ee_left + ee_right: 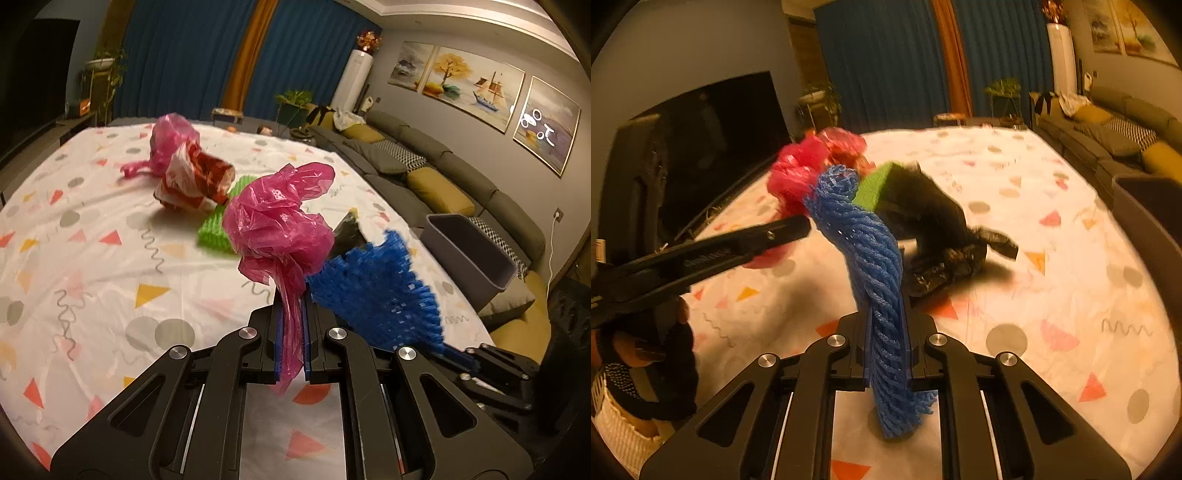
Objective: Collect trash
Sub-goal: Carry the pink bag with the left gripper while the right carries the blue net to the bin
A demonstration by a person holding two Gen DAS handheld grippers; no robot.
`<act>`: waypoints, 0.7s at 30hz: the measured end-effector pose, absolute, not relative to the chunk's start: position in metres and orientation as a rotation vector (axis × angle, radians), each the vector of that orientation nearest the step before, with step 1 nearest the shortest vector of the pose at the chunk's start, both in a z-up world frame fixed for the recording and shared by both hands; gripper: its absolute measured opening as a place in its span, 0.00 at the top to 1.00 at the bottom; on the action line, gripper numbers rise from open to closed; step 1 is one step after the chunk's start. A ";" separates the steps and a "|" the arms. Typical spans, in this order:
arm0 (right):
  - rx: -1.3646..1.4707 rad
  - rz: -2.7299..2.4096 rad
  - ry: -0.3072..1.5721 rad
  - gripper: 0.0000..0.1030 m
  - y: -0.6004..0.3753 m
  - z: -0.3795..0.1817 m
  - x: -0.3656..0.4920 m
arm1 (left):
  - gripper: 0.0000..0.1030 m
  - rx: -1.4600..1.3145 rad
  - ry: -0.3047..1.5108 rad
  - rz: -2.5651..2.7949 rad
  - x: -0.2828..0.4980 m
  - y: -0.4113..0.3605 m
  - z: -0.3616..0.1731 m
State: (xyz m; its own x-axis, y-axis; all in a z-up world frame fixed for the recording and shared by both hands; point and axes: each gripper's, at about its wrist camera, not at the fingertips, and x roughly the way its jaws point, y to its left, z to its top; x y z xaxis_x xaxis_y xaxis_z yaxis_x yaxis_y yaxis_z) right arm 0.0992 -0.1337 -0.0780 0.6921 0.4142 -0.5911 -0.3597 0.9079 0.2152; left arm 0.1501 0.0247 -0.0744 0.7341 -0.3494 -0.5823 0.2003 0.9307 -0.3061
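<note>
My left gripper (291, 317) is shut on a crumpled pink plastic bag (277, 221), held above the table. My right gripper (884, 317) is shut on a blue foam net (875, 273), which also shows in the left wrist view (376, 291). On the patterned tablecloth (92, 240) lie a second pink bag (171, 142), a red-and-white wrapper (195, 181), a green foam net (218, 229) and a black plastic bag (934, 229). The grey trash bin (469, 254) stands at the table's right edge. The left gripper (798, 225) shows at the left of the right wrist view.
A grey sofa with yellow cushions (436, 184) runs along the right wall behind the bin. A dark TV (713, 140) stands to the table's left. Blue curtains (177, 55) and plants are at the far end.
</note>
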 end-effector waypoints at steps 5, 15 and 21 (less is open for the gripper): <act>0.152 0.440 0.593 0.87 -0.154 -0.046 0.093 | 0.93 -0.223 0.643 -0.303 0.145 0.024 -0.059; 0.176 0.290 0.441 0.87 -0.206 -0.005 0.089 | 0.93 -0.148 0.583 -0.364 0.152 -0.021 -0.026; 0.187 0.155 0.382 0.87 -0.248 0.008 0.095 | 0.93 -0.106 0.561 -0.455 0.165 -0.077 -0.005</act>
State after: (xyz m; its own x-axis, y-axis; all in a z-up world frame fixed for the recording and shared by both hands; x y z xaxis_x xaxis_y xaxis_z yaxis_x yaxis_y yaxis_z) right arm 0.0946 -0.2475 0.0079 0.9166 0.1848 -0.3546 -0.1146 0.9710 0.2097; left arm 0.1647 -0.0767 -0.0054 0.7509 -0.4437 -0.4891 0.3870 0.8958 -0.2184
